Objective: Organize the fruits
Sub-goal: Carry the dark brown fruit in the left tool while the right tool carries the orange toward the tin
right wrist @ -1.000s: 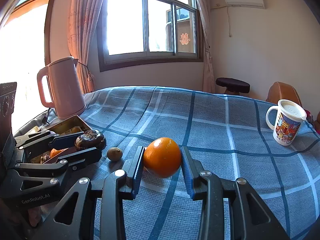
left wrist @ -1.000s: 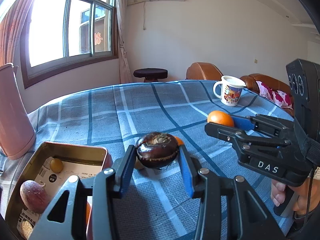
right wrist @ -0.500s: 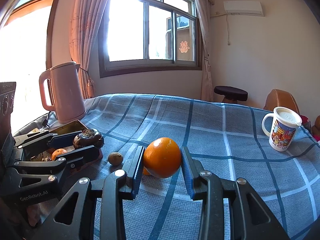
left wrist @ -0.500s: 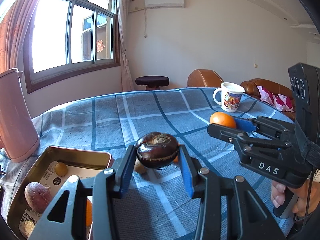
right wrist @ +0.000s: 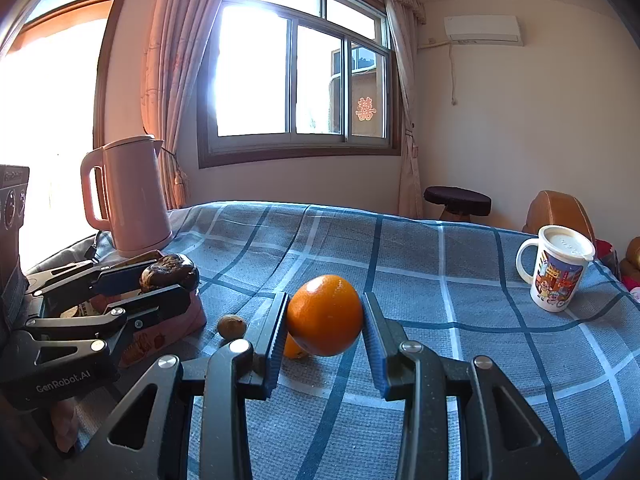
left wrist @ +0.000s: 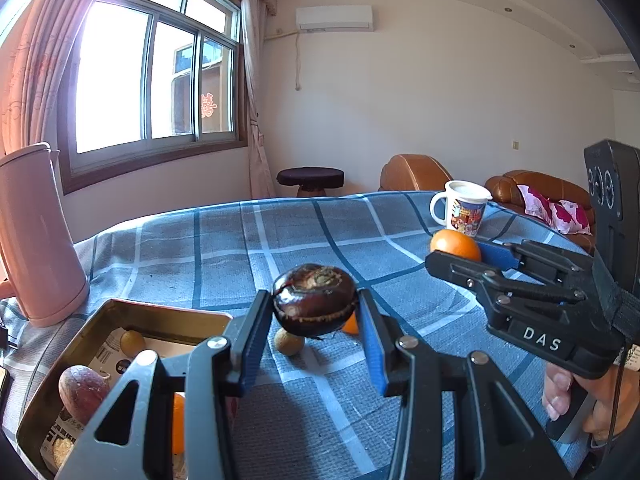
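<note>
My left gripper [left wrist: 314, 312] is shut on a dark brown round fruit [left wrist: 315, 300], held above the blue checked cloth. The same fruit [right wrist: 170, 272] and gripper show at the left of the right wrist view. My right gripper [right wrist: 325, 322] is shut on an orange [right wrist: 325, 314], also lifted off the cloth; the orange [left wrist: 455, 245] appears at the right of the left wrist view. A metal tin [left wrist: 168, 314] lies at lower left and holds a purple-brown fruit [left wrist: 82, 390], a small yellow fruit [left wrist: 132, 342] and an orange one partly hidden behind my finger.
A small brown fruit [left wrist: 289, 342] and a piece of orange fruit [left wrist: 351, 325] lie on the cloth below the left gripper. A pink kettle [right wrist: 130, 196] stands at the far left. A printed mug [right wrist: 558, 270] stands at the right. A hand [left wrist: 576, 412] holds the right gripper.
Both grippers have tilted upward a little, so the table sits lower in both views. Each keeps its fruit clamped.
</note>
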`<move>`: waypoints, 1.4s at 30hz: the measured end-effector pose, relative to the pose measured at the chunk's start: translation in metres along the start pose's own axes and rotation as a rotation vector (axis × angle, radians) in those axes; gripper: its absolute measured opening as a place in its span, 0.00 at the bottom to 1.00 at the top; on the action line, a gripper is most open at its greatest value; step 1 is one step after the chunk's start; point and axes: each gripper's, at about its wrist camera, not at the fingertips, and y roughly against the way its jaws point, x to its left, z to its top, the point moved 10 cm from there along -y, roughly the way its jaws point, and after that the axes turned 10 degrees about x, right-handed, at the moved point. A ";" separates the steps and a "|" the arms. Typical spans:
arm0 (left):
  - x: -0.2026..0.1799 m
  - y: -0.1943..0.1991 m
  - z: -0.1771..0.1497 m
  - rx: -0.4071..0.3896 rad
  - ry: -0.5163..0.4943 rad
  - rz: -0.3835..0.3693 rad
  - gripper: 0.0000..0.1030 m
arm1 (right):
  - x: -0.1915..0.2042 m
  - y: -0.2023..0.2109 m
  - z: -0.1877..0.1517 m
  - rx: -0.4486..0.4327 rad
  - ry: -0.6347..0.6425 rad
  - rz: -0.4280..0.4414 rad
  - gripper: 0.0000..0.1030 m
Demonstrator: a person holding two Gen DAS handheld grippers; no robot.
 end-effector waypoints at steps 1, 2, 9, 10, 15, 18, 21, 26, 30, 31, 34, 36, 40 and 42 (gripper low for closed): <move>0.000 0.001 0.000 -0.003 0.001 0.001 0.43 | 0.000 0.001 0.000 -0.003 0.000 0.000 0.37; 0.001 0.001 0.000 -0.006 0.001 0.001 0.43 | 0.000 0.002 0.000 -0.006 0.000 0.000 0.36; 0.003 0.005 0.002 -0.027 0.007 0.013 0.43 | 0.001 0.008 0.001 -0.028 0.000 -0.001 0.37; 0.003 0.006 0.002 -0.030 0.007 0.016 0.43 | 0.001 0.009 0.001 -0.032 0.000 -0.002 0.36; 0.003 0.011 0.003 -0.052 0.006 0.030 0.43 | 0.000 0.011 0.002 -0.045 -0.002 -0.004 0.37; 0.004 0.013 0.004 -0.063 0.009 0.038 0.43 | -0.001 0.014 0.002 -0.058 -0.005 -0.006 0.37; 0.004 0.016 0.005 -0.080 0.007 0.046 0.43 | -0.001 0.018 0.003 -0.077 -0.006 -0.009 0.37; 0.004 0.020 0.005 -0.097 0.005 0.055 0.43 | -0.001 0.020 0.004 -0.088 -0.007 -0.010 0.36; 0.005 0.022 0.006 -0.108 0.008 0.065 0.43 | -0.001 0.022 0.005 -0.097 -0.007 -0.011 0.36; 0.005 0.023 0.006 -0.111 0.008 0.067 0.43 | -0.001 0.023 0.005 -0.099 -0.006 -0.010 0.36; 0.006 0.025 0.007 -0.119 0.008 0.075 0.43 | -0.001 0.025 0.005 -0.107 -0.005 -0.011 0.36; 0.006 0.026 0.007 -0.122 0.009 0.078 0.43 | 0.000 0.027 0.005 -0.113 -0.003 -0.011 0.36; 0.007 0.028 0.006 -0.127 0.010 0.084 0.43 | 0.002 0.029 0.005 -0.117 0.003 -0.012 0.36; 0.007 0.029 0.006 -0.129 0.010 0.085 0.43 | 0.003 0.029 0.005 -0.118 0.006 -0.014 0.36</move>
